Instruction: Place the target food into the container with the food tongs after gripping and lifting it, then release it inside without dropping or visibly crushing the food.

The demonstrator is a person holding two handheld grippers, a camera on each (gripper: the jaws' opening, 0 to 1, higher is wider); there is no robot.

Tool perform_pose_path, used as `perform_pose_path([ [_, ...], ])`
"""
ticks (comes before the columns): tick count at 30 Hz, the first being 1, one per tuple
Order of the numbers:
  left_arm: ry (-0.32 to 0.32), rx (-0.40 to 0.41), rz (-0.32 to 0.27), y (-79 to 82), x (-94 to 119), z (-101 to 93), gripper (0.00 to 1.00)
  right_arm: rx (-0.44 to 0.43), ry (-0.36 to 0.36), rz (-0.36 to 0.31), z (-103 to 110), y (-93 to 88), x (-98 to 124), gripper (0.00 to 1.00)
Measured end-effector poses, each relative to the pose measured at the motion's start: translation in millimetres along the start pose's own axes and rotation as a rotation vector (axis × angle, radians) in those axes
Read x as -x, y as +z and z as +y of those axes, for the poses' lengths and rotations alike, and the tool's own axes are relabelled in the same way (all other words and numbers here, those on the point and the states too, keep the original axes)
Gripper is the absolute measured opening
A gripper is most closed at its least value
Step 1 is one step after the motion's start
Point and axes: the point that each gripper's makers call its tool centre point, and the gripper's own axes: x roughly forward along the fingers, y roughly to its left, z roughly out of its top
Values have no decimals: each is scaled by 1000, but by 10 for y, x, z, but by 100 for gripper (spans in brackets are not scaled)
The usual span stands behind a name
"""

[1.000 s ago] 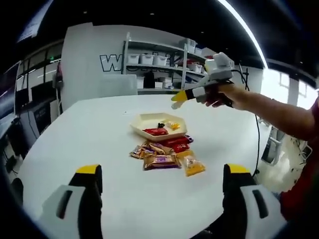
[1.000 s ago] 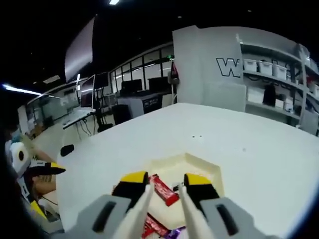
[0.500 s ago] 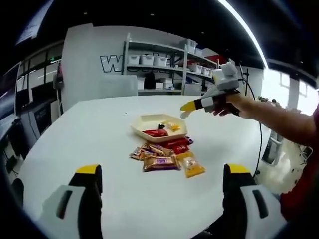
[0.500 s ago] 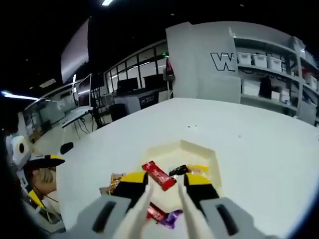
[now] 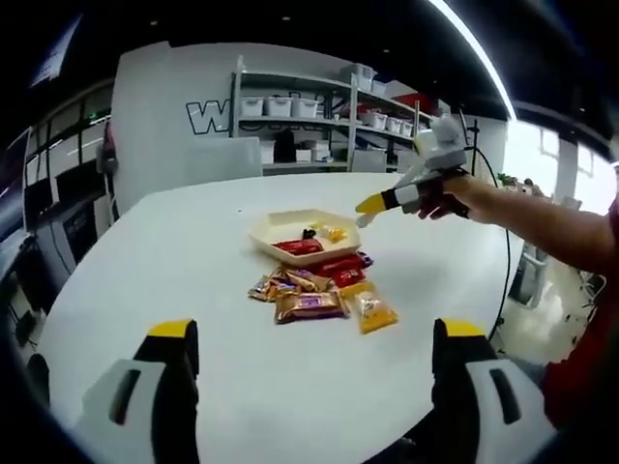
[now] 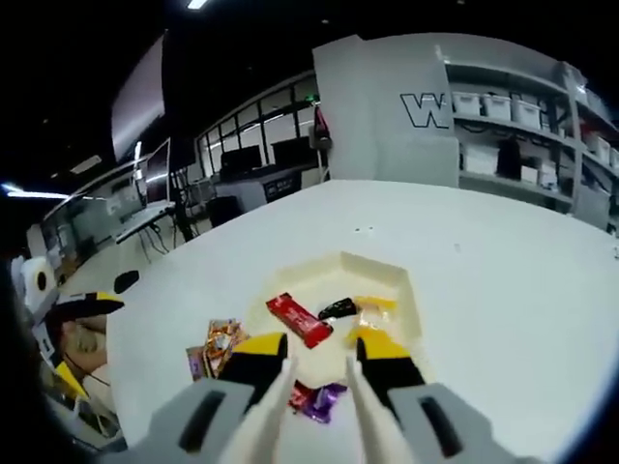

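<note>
The left gripper (image 5: 314, 387) hangs released, well short of the snack pile (image 5: 319, 295). Ahead of the right gripper (image 6: 314, 372), whose tongs (image 6: 309, 416) stand slightly parted and empty, the container (image 6: 387, 280) already holds a red bar (image 6: 298, 319). A careless pinch on the next packet could crush it or let it slip.

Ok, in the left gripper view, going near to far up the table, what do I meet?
Left gripper jaws, wide apart → pile of wrapped snacks → cream tray holding a red bar → shelving with bins behind the table.
</note>
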Motion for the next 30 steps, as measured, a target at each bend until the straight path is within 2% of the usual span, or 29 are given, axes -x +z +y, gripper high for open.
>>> perform_pose_path([
  [14, 20, -14, -5, 22, 17, 50, 99, -20, -9, 44, -52, -256, -13, 23],
  [30, 15, -8, 2, 31, 29, 31, 99, 14, -24, 85, -98, -489, -115, 22],
])
